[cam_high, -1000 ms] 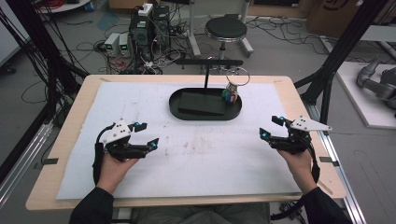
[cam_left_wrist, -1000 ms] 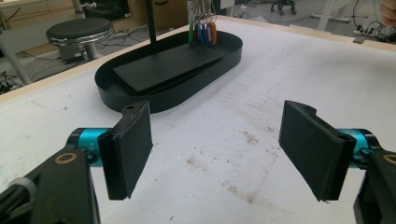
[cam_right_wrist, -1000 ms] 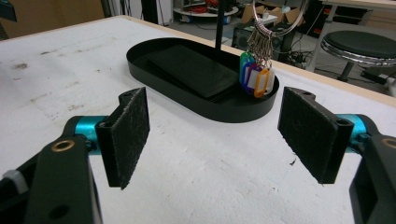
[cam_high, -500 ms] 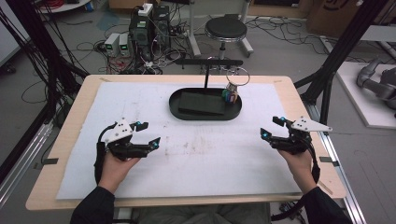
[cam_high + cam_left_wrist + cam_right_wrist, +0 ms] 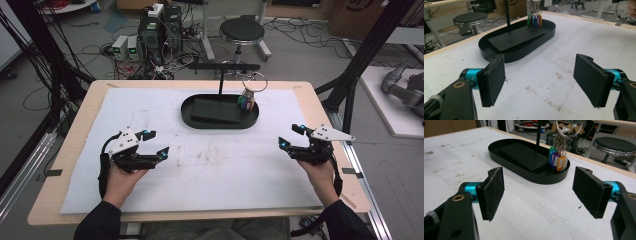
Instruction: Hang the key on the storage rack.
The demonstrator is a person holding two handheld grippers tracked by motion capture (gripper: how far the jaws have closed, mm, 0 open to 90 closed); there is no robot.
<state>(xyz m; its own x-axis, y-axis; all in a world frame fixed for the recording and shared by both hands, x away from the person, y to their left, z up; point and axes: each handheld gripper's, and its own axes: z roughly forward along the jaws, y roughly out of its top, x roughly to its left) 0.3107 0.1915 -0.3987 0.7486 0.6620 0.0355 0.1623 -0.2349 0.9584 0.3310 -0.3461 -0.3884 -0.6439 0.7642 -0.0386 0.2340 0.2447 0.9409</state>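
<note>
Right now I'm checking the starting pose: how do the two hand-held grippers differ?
The left hand-held gripper sits at the mat's left, the right hand-held gripper at its right edge. The left one is farther from the key tags than the right one. Both are open, hold nothing and point toward the black tray.

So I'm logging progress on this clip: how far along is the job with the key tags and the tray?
Nothing looks done yet. The bunch of key tags hangs from the stand's ring above the black tray, untouched. Nothing is in hand: the left gripper and right gripper are open, apart from the tray, over the white mat. Reaching for and handling the tags is probably all left.
</note>
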